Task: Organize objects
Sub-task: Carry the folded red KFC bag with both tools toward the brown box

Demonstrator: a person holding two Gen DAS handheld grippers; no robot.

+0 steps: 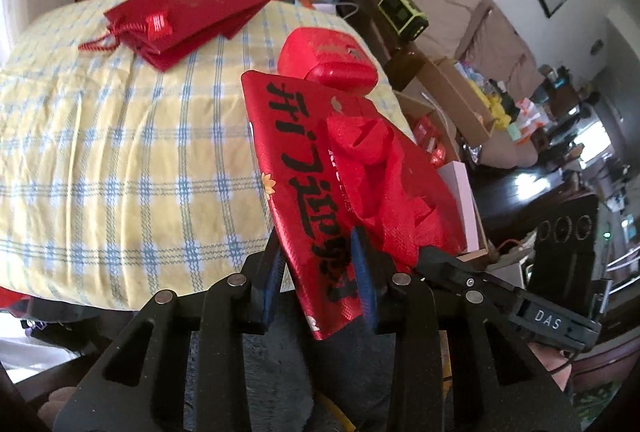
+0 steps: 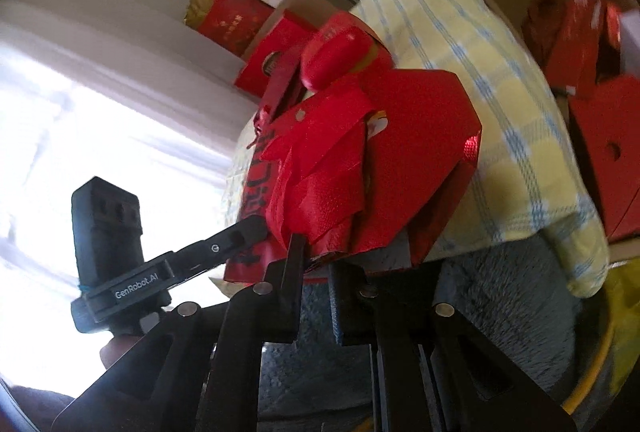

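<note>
Both of my grippers hold one red gift bag, lifted off the checked cloth.

My left gripper is clamped narrow on the near edge of the red gift bag, the side printed with black characters, its blue pads pressing either face. My right gripper is pinched nearly closed on the bag's red ribbon, bunched over its right face. The bag hangs tilted over the near right edge of the yellow checked tablecloth. Just beyond it sits a small red case; far left lie folded dark red bags.
</note>
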